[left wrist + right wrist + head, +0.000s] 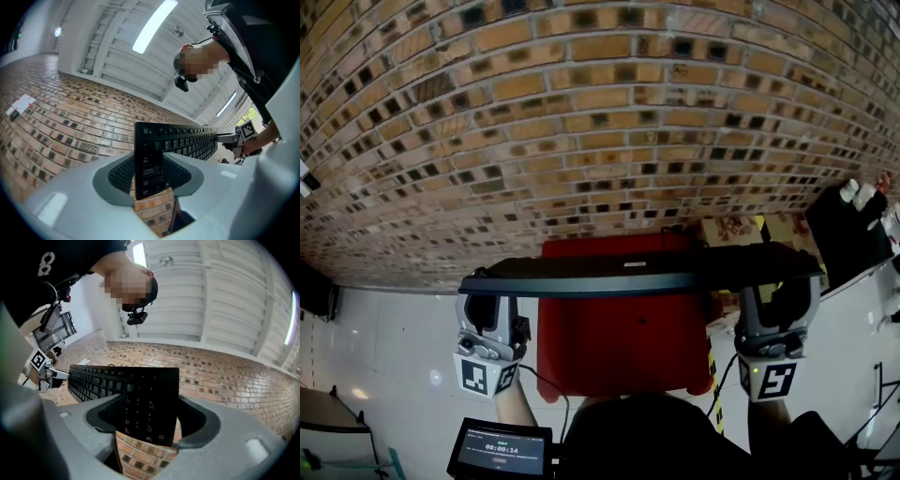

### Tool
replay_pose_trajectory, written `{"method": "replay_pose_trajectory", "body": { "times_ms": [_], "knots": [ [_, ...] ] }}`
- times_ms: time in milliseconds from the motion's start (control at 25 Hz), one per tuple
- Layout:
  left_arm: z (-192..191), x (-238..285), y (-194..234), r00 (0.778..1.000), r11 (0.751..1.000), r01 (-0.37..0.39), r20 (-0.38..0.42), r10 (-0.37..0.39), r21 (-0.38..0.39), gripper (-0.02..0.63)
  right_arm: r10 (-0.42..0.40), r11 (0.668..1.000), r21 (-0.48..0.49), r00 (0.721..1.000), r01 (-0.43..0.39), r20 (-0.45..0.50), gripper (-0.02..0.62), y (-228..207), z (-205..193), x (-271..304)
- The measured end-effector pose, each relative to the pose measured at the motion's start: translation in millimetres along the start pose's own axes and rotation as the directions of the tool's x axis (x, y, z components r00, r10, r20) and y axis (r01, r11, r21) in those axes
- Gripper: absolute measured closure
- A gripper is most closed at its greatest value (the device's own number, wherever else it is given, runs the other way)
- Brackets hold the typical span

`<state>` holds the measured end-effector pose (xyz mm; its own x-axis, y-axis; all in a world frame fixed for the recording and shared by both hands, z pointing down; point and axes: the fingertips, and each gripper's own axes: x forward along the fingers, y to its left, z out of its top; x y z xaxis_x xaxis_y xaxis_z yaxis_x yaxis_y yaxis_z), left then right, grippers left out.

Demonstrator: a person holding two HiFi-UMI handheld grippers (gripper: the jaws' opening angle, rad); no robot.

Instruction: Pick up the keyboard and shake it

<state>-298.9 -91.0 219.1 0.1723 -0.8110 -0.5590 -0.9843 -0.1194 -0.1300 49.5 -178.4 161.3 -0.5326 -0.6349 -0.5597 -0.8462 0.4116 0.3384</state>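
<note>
Well, I can't read the key legends, but my left gripper [492, 302] and right gripper [774, 298] sit level, each clamped on one end of the raised black keyboard [637, 273].

Black keyboard [637, 272], red mat [623, 342], brown-and-black brick wall [581, 112].

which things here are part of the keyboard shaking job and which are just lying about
In the job: keyboard, left gripper and right gripper, each shut on one end.
Lying about: red tabletop, small screen, black object at right.
</note>
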Motion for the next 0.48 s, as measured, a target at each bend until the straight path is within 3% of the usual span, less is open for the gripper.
{"method": "replay_pose_trajectory", "body": {
  "times_ms": [200, 480],
  "knots": [
    [-17, 9, 2, 0.998, 1.0, 0.025, -0.049, -0.026, -0.009, 0.417, -0.036, 0.998, 0.05, 0.996, 0.04, -0.08, 0.265, -1, -28, -3],
    [-12, 29, 3, 0.997, 0.998, 0.062, -0.051, -0.061, 0.021, 0.417, -0.087, 0.993, 0.072, 0.994, 0.092, -0.068, 0.265, -6, -39, -2]
  ]
}}
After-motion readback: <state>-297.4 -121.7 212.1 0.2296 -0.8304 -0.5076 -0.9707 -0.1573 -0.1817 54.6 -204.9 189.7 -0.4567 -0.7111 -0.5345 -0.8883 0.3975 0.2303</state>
